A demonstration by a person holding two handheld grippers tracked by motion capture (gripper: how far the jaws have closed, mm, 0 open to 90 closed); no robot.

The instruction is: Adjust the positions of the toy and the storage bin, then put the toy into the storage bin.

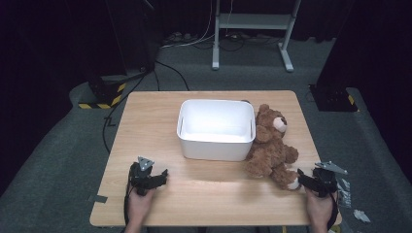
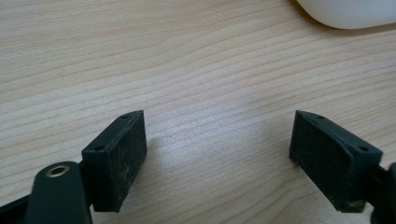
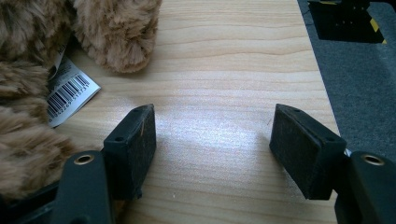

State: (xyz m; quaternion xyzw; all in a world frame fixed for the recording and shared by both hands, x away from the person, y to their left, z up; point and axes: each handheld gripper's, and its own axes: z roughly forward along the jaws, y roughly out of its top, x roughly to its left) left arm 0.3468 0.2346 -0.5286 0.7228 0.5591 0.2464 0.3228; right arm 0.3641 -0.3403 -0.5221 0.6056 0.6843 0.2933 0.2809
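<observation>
High view: the left gripper [image 1: 163, 174] rests on the table [image 1: 209, 194], a white bin [image 1: 216, 128] ahead; the bear [image 1: 269, 145] touches the right gripper [image 1: 302, 177].

Left gripper view: jaws wide apart over bare wood.

Right gripper view: jaws spread, bear's tag [image 3: 70, 91] just left.

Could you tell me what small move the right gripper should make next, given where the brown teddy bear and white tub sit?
Probably swing the right gripper left, toward the brown plush teddy bear. Its jaws stand open over bare wooden table, with the bear's fur just beside its left jaw and nothing between them. The bear leans against the empty white plastic tub, a likely destination.
</observation>
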